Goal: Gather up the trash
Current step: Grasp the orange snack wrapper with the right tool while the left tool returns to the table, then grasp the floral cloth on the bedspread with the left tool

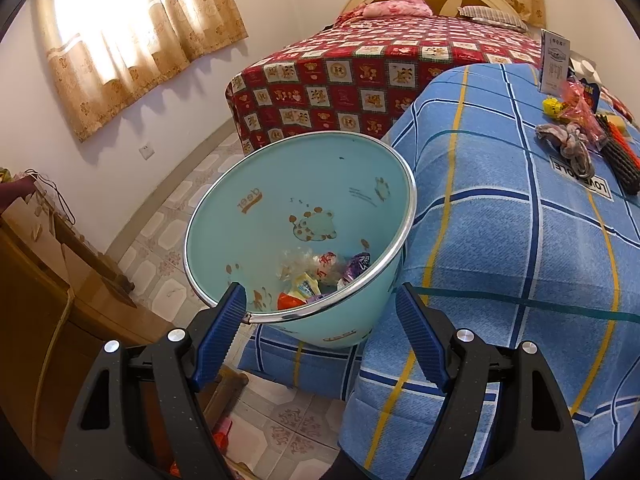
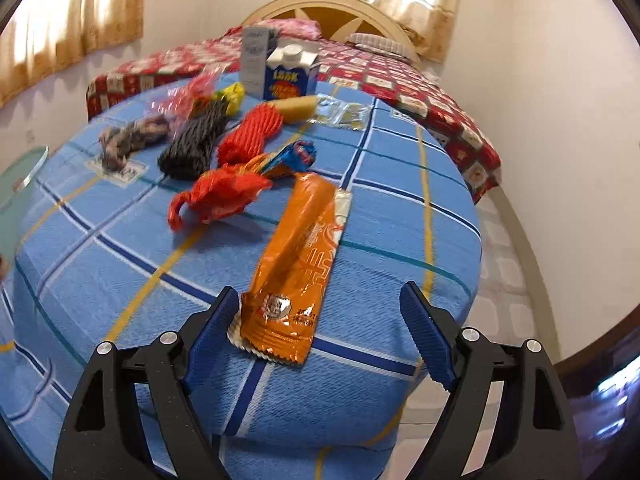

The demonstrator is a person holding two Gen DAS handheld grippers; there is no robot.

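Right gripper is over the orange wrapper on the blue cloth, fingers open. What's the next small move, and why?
Probably ease the right gripper forward and down, then close on the orange wrapper. Its fingers stand open and its near end already lies between them, flat on the blue checked cloth. The light blue bin, already holding wrappers, waits at the left gripper.
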